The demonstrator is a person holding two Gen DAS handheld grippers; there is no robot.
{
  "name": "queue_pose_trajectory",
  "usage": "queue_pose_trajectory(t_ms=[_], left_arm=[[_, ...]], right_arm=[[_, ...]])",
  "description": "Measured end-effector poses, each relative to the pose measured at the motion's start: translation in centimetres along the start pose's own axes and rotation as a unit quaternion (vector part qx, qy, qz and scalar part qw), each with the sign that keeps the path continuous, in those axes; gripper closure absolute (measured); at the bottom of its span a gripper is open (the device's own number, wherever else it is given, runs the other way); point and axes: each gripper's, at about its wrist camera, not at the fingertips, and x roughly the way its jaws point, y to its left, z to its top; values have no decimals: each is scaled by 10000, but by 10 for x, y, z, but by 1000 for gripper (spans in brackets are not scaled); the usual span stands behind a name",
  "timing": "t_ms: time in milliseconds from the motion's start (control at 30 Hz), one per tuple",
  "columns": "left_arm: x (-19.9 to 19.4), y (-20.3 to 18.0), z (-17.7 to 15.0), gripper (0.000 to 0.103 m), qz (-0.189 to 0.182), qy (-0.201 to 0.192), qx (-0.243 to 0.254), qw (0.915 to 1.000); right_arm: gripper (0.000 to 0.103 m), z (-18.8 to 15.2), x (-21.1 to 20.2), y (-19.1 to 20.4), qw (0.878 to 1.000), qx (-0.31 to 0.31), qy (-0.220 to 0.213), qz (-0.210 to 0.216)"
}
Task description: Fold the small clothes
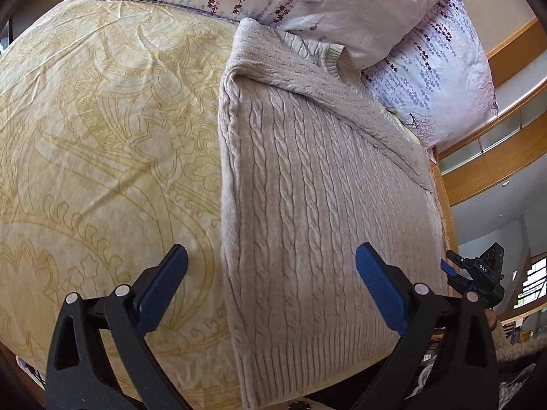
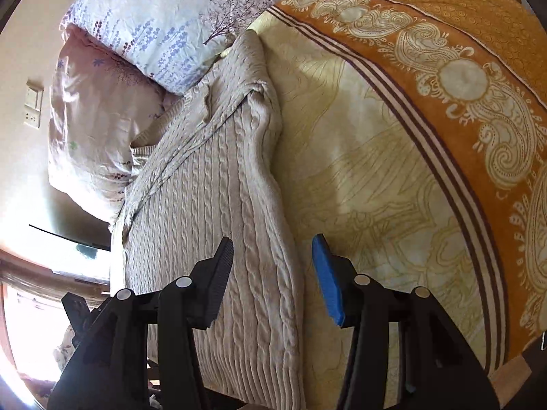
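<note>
A beige cable-knit sweater [image 1: 318, 188] lies flat on the bed as a long strip, both sides folded inward, its ribbed hem nearest me and its collar by the pillows. It also shows in the right wrist view [image 2: 218, 198]. My left gripper [image 1: 271, 270] is open and empty, hovering over the hem end at the sweater's left edge. My right gripper [image 2: 273, 259] is open and empty, over the sweater's edge near the hem. The right gripper also shows at the right edge of the left wrist view [image 1: 478, 273].
The bed has a pale yellow patterned sheet [image 1: 102, 136] with an orange paisley border [image 2: 444, 85]. Floral pillows [image 1: 342, 7] lie at the head of the bed, touching the sweater's collar. The wooden bed frame [image 1: 444, 205] runs along the sweater's right side.
</note>
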Motion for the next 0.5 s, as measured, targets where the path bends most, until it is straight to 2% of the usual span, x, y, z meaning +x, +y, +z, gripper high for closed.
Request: queue_pose_trajectory(t_ms=[167,367,500], left_arm=[[-3,-4,-14,7,-513,107,-111,9986],[0,-12,-32,38,-1061,533,-226,9927],[4,-15,-40,46,-1169,737,-243,9901]], right_arm=[[53,-11,2,1,9986,-28,300,443],[53,-34,6,-2,9889,145,913,1166],[53,-42,6,0,9846,136,1162,1300]])
